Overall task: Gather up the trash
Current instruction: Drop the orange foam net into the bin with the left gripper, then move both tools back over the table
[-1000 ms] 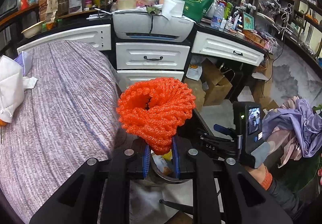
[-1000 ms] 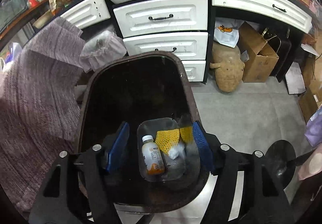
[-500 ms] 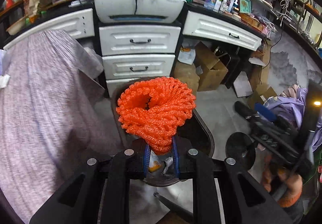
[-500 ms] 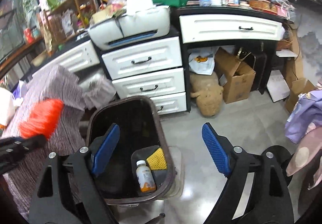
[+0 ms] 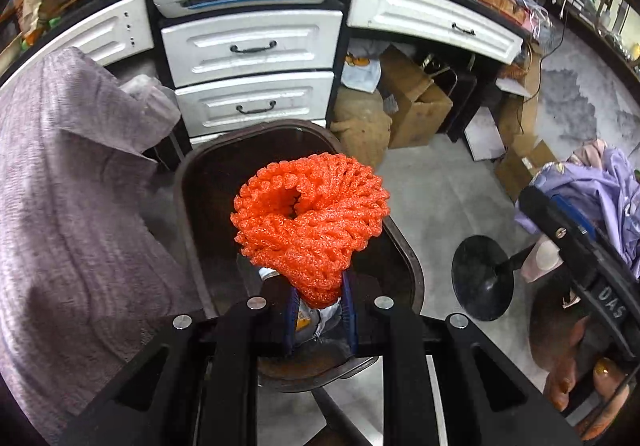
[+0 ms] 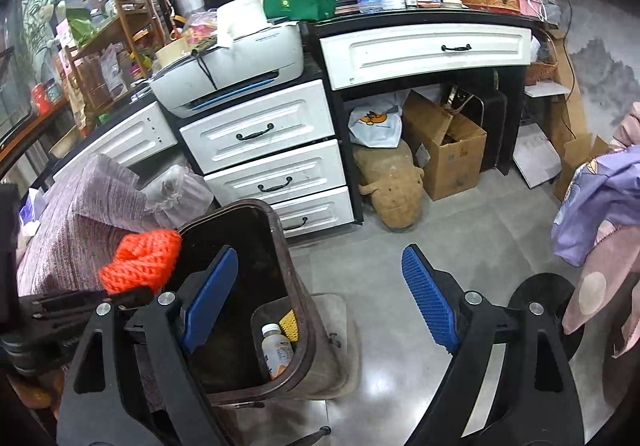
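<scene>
My left gripper (image 5: 319,300) is shut on the stem of an orange foam net (image 5: 310,224), which hangs above the mouth of the dark brown trash bin (image 5: 406,258). In the right wrist view the same orange foam net (image 6: 142,260) shows at the bin's left rim (image 6: 280,230), with the left gripper's black frame beneath it. Inside the bin lie a small bottle (image 6: 276,348) and a yellow foam net (image 6: 290,322). My right gripper (image 6: 320,298) stands open and empty, above the bin's right side and the floor.
A purple-grey cloth-covered table (image 5: 60,205) borders the bin on the left. White drawers (image 6: 268,169) and a printer (image 6: 236,73) stand behind it. Cardboard boxes (image 6: 448,149), a black round stand base (image 5: 482,278) and lilac clothing (image 6: 600,205) are to the right.
The left gripper carried the orange net from the table's edge to over the bin and tipped downward. The right gripper rose out of the bin, pulled back to the right and opened wider.
</scene>
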The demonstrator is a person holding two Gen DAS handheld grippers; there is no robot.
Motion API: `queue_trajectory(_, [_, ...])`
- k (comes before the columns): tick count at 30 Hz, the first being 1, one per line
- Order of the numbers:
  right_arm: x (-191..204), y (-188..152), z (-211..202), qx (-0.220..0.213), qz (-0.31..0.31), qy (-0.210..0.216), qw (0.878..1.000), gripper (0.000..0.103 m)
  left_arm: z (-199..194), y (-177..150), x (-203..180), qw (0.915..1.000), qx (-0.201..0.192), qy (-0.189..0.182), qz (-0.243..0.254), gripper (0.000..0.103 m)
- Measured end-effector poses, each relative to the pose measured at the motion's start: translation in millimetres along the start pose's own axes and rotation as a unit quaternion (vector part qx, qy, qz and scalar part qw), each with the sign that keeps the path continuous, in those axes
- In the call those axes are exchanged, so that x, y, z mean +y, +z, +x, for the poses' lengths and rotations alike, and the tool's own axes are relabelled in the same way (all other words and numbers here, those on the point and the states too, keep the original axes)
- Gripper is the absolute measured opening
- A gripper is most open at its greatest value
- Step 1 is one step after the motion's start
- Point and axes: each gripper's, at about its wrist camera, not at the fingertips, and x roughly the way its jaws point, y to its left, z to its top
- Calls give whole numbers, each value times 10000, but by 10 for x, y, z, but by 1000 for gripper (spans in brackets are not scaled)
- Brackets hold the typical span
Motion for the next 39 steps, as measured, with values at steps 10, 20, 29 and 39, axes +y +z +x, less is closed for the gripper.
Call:
queue_trajectory(10, [-64, -33, 31, 70, 74, -47, 9999, 83, 215, -12, 9, 9995, 294, -37, -79, 62])
queue_trajectory(20, [-66, -31, 26, 42, 106, -41, 9999, 86, -31, -82, -15, 10000, -14, -36, -36, 88])
queue_trajectory(29, [-19, -15, -16, 67, 122, 89, 9999, 86, -381, -171, 8, 9988, -447, 186, 54, 91])
queue_trajectory(39, [223, 57, -125, 72, -93, 411, 9991, 86, -932, -268, 26, 9937, -1069, 305, 151, 97])
